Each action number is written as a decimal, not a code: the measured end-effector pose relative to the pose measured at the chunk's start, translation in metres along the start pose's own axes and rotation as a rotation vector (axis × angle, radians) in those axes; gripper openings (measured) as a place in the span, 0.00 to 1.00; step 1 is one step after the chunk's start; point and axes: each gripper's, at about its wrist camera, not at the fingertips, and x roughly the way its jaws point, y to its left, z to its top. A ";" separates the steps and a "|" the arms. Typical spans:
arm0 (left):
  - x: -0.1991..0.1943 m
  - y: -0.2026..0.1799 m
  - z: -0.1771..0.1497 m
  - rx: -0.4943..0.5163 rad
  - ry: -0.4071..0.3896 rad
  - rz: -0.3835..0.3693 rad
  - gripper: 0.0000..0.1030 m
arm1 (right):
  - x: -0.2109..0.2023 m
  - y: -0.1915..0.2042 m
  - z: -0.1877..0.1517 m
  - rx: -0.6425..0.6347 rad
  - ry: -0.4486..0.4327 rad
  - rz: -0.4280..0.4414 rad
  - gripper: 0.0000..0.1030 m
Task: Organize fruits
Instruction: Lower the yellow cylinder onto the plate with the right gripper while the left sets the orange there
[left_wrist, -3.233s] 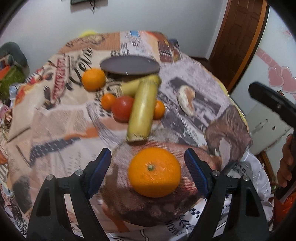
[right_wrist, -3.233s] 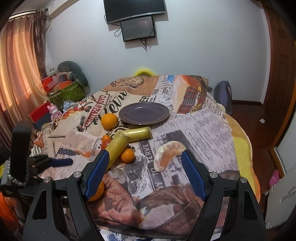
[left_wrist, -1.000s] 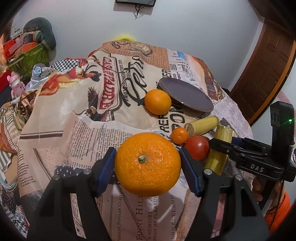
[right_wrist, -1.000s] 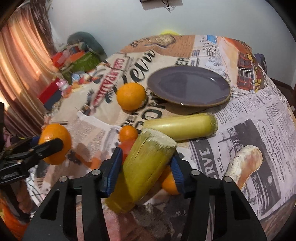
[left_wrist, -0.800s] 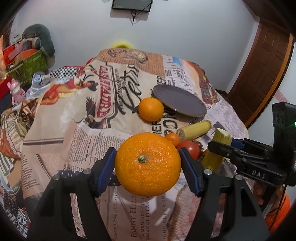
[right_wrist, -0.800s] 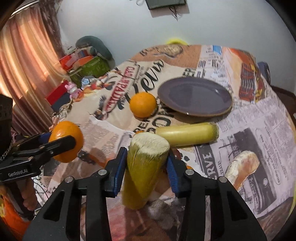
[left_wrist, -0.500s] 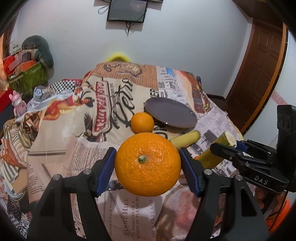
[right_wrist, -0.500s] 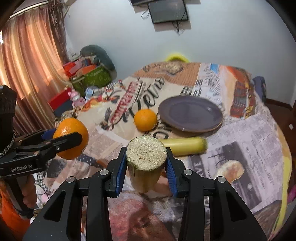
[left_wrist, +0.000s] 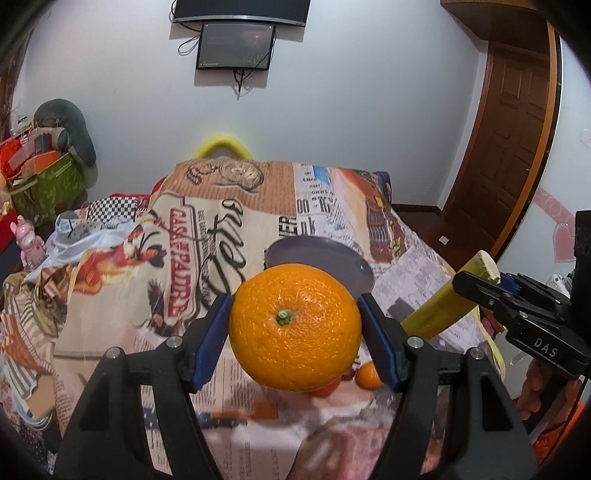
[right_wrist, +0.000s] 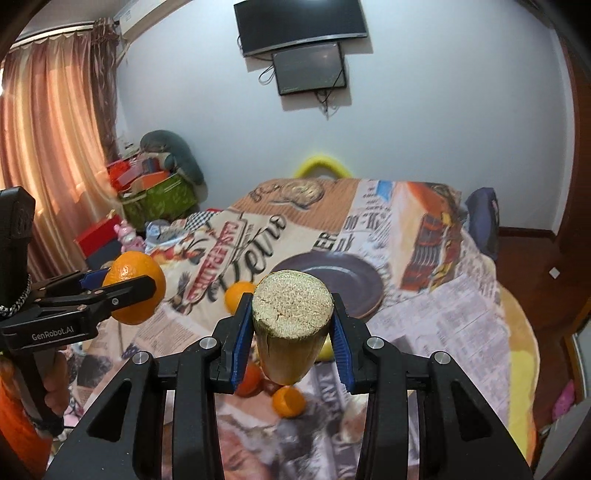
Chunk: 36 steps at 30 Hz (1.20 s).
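Beneath me spreads the newsprint-patterned tablecloth (right_wrist: 461, 306), a dark purple plate (right_wrist: 332, 280) lying on it. Nearer me than the plate, in the air, my right gripper (right_wrist: 293, 332) pinches a yellow-green stalk (right_wrist: 291, 332), its pale fibrous cut end facing me. My left gripper (left_wrist: 295, 325) clamps a glossy, dimpled orange (left_wrist: 295, 326), green stem button toward me.

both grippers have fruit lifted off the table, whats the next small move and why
Probably carry the orange in the left gripper forward to the purple plate, which looks bare. The right gripper is clamped on the yellow-green stalk, also lifted, so moving one hand first should avoid a clash over the plate.
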 end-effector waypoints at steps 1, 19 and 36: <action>0.003 -0.001 0.004 -0.001 -0.002 -0.001 0.66 | 0.001 -0.003 0.002 0.001 -0.003 -0.004 0.35; 0.106 -0.006 0.049 0.053 0.054 0.011 0.66 | 0.064 -0.049 0.022 -0.006 0.039 -0.042 0.35; 0.212 -0.006 0.038 0.073 0.214 0.027 0.66 | 0.149 -0.071 0.028 -0.010 0.182 -0.007 0.35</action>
